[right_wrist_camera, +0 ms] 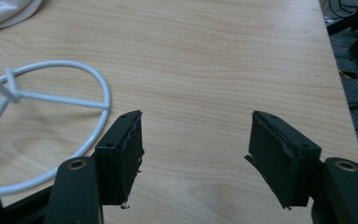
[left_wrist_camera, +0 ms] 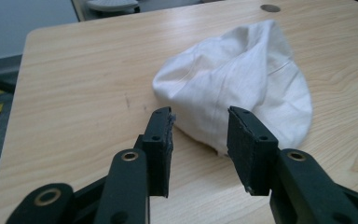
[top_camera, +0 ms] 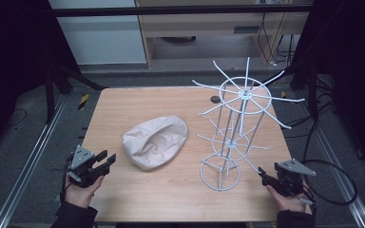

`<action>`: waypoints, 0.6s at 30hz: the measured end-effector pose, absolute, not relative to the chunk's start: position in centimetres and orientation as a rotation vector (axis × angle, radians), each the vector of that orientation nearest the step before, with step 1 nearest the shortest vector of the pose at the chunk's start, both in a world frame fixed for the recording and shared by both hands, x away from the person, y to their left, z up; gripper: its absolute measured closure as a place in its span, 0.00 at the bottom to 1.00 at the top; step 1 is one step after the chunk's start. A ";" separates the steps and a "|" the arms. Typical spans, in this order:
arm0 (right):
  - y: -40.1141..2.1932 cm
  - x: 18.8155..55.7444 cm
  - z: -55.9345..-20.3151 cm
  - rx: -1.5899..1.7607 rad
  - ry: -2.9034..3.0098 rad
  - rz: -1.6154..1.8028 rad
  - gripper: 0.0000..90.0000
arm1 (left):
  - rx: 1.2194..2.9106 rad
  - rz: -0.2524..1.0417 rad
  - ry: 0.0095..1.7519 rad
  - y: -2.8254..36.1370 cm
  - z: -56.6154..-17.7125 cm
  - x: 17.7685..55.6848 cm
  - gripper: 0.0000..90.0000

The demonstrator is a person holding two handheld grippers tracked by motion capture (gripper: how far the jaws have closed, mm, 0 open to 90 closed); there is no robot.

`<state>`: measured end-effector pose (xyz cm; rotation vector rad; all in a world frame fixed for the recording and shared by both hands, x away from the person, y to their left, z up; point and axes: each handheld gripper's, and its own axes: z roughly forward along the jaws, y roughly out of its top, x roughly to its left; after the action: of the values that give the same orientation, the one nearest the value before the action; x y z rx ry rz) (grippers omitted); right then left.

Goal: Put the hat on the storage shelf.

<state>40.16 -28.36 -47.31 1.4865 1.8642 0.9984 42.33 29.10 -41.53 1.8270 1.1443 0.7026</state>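
Two grippers, your left gripper (left_wrist_camera: 199,137) and right gripper (right_wrist_camera: 196,149), are released; the high view alone shows the wire rack's (top_camera: 233,128) top beside the white cap (top_camera: 156,141).

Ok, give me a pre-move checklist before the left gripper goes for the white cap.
1. Left gripper open: ok, its jaws stand apart with nothing between them.
2. Left gripper aimed at the white cap: ok, the cap lies just beyond the jaws.
3. Cap free of clutter: ok, it lies alone on the table, apart from the wire rack.
4. Right gripper open and holding nothing: ok.
5. Wire rack standing upright: ok, its ring base rests flat on the table.
6. Cap's brim position for a grip: cannot tell.
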 end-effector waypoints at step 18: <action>-28.2 40.1 -47.7 1.465 1.910 0.975 0.47 | 1.932 0.558 1.062 23.1 -42.3 43.0 0.99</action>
<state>40.14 -28.20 -47.66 1.4654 1.9104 0.9747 42.95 23.10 -42.28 1.9323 1.0625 0.5579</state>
